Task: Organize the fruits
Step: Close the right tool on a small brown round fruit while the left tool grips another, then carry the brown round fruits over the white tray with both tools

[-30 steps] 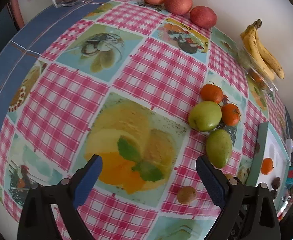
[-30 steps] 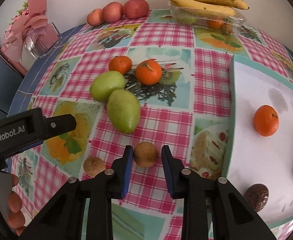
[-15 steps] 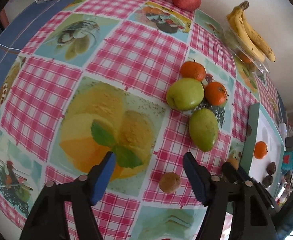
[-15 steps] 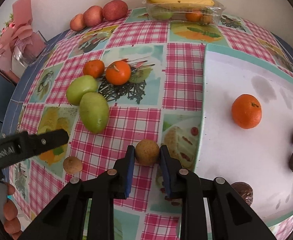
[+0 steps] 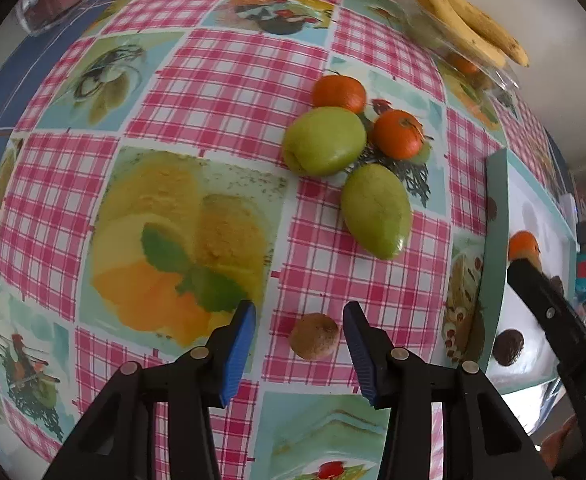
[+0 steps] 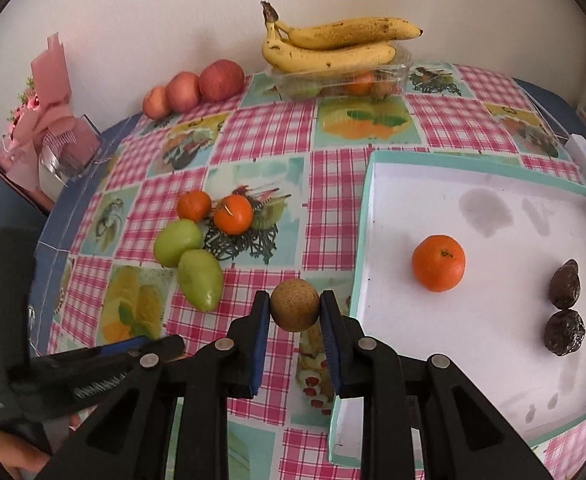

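Checked tablecloth (image 6: 333, 184) against white wall (image 6: 153, 20); right jaws clamp brown fruit (image 6: 294, 310); left jaws closing, unpressed.

Right gripper (image 6: 295, 312) clamped, left gripper (image 5: 299, 334) narrowing.

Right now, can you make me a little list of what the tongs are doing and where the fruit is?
right tongs: shut on a brown fruit, lifted beside the tray
left tongs: jaws just been closing, either side of a second brown fruit, not touching
in tray: orange, dark fruits
on table: green fruits, two oranges
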Tool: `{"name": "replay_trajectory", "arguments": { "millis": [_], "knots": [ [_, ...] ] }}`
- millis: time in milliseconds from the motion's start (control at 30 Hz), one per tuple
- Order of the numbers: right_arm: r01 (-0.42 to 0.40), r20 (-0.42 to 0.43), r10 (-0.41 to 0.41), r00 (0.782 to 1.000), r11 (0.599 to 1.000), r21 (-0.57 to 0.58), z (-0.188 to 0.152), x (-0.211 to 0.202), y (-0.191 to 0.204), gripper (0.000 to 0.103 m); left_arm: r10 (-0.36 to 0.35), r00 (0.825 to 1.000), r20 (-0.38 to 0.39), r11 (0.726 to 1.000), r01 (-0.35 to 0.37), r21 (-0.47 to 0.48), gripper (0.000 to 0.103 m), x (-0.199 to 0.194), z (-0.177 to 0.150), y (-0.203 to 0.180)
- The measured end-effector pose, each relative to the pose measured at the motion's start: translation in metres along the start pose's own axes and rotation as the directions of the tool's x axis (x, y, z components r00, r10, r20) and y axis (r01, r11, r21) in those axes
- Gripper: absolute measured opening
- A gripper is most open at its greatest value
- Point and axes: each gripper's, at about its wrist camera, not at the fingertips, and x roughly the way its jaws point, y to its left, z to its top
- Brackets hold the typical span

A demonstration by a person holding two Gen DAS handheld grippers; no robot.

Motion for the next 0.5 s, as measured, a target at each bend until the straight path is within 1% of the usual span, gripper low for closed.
{"name": "replay_trajectory", "arguments": {
  "millis": [133, 200, 267, 333, 500],
  "knots": [
    [-0.003, 0.006, 0.003, 1.000, 1.000, 0.001, 0.001, -0.003, 0.001, 0.026, 0.013, 1.000, -0.004, 0.999, -0.013, 0.033, 0.048, 0.003, -0.003, -0.011],
    [-0.007, 0.011, 0.007, 1.000, 1.000, 0.009, 0.002, -0.004, -0.001, 0.026, 0.022, 1.000, -0.003, 0.999, -0.022, 0.046, 0.040, 0.005, -0.006, -0.015],
    [-0.012, 0.016, 0.011, 1.000, 1.000, 0.017, 0.002, -0.006, -0.003, 0.026, 0.024, 1.000, -0.002, 0.998, -0.024, 0.050, 0.036, 0.008, -0.003, -0.018],
    [-0.013, 0.023, 0.013, 1.000, 1.000, 0.022, 0.002, -0.009, -0.004, 0.026, 0.027, 1.000, 0.001, 0.998, -0.027, 0.062, 0.029, 0.006, -0.005, -0.017],
    [-0.011, 0.030, 0.010, 0.999, 0.999, 0.030, 0.003, -0.013, -0.007, 0.026, 0.027, 0.999, 0.036, 0.997, -0.030, 0.078, 0.028, -0.003, -0.006, -0.024]
  ]
}}
